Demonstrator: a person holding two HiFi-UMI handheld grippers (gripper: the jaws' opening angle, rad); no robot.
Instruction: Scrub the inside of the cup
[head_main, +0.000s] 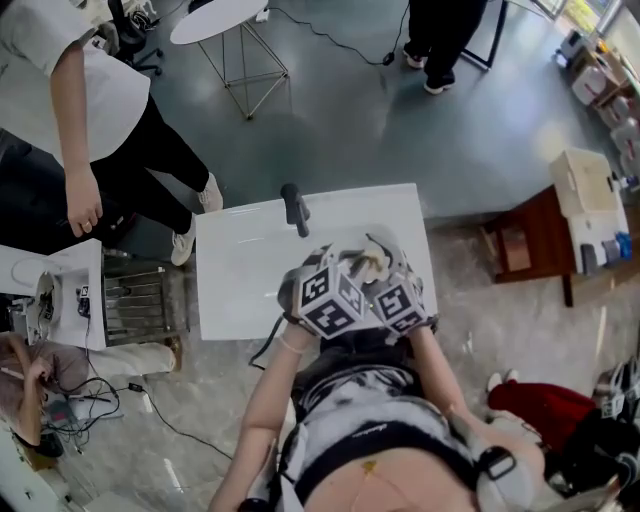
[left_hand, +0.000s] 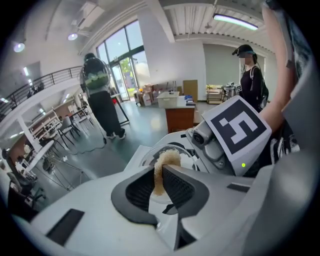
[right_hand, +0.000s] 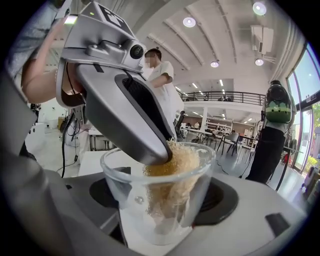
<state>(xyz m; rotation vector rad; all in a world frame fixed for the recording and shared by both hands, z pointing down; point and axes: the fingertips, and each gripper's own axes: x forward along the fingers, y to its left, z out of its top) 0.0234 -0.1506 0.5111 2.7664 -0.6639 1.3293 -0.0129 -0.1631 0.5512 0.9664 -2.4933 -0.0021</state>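
A clear glass cup (right_hand: 131, 202) sits between the jaws of my right gripper (right_hand: 160, 205), whose pads press on its sides. My left gripper (left_hand: 159, 169) is shut on a tan scrubbing sponge (left_hand: 166, 159) and reaches down into the cup from the upper left. In the right gripper view the sponge (right_hand: 181, 162) fills much of the cup's inside, and the left gripper's fingertips (right_hand: 152, 150) sit at the rim. Seen from the head, both grippers meet over the near edge of the white table (head_main: 245, 270), where the cup (head_main: 374, 262) is barely visible.
A dark handled object (head_main: 295, 208) lies at the table's far edge. One person (head_main: 100, 100) stands to the left, and another person's legs (head_main: 440, 40) show far off. A wooden side table (head_main: 530, 235) stands to the right, a round white table (head_main: 215, 20) beyond.
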